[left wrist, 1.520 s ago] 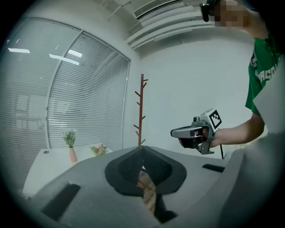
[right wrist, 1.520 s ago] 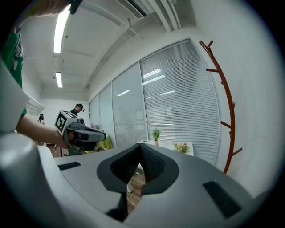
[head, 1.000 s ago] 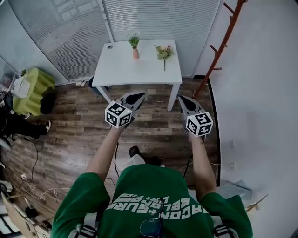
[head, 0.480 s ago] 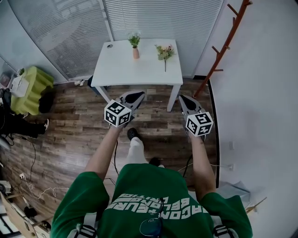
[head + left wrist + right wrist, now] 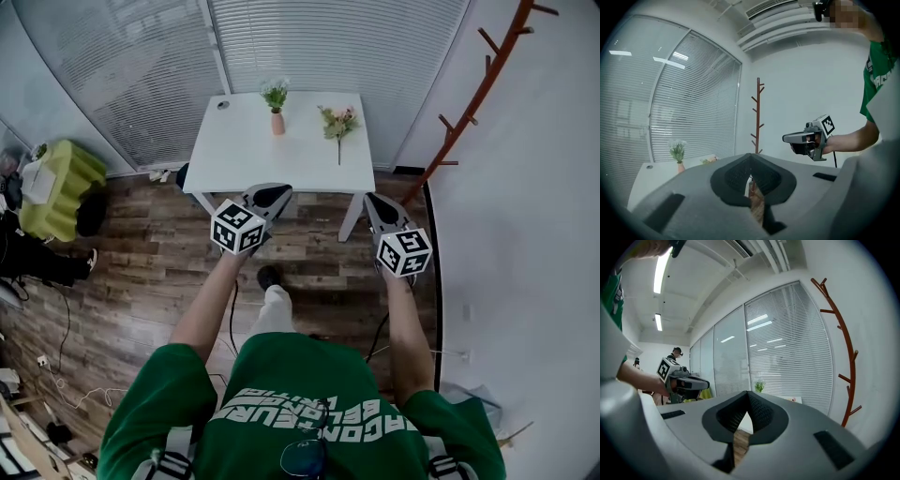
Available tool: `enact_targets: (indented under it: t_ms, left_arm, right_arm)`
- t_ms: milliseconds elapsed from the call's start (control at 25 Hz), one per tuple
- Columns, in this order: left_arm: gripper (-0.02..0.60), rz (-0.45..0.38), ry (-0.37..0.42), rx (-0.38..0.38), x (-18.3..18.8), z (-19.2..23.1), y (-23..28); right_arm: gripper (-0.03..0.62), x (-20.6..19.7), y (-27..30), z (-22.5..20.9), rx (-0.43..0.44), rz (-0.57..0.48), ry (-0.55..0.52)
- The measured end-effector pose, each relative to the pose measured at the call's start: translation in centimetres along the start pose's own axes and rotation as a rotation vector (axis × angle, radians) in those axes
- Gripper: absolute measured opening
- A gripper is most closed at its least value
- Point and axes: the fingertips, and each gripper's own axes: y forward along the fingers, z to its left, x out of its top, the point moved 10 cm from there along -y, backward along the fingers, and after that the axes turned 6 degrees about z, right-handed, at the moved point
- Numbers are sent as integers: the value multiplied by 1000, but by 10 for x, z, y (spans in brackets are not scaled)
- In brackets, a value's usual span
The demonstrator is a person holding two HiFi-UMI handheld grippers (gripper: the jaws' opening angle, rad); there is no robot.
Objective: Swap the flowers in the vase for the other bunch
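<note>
Person has stepped toward the counter (image 5: 244, 155), which now sits nearer in head view. Left hand-held gripper (image 5: 270, 193) tip now lines up with its near edge; right hand-held gripper (image 5: 376, 201) is now beside its front right corner. One foot (image 5: 269, 276) has come forward.

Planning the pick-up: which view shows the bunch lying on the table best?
Head view: the loose bunch lies whole on the table. Left gripper view catches only a distant sliver; right gripper view, barely a speck.
</note>
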Motion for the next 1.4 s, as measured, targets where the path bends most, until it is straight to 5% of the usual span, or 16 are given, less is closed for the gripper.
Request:
enact_targets:
  t_ms: [1400]
  left_arm:
    - [8, 10, -75, -58, 19, 309, 65]
  right_arm:
    - [14, 73, 294, -45, -41, 92, 21]
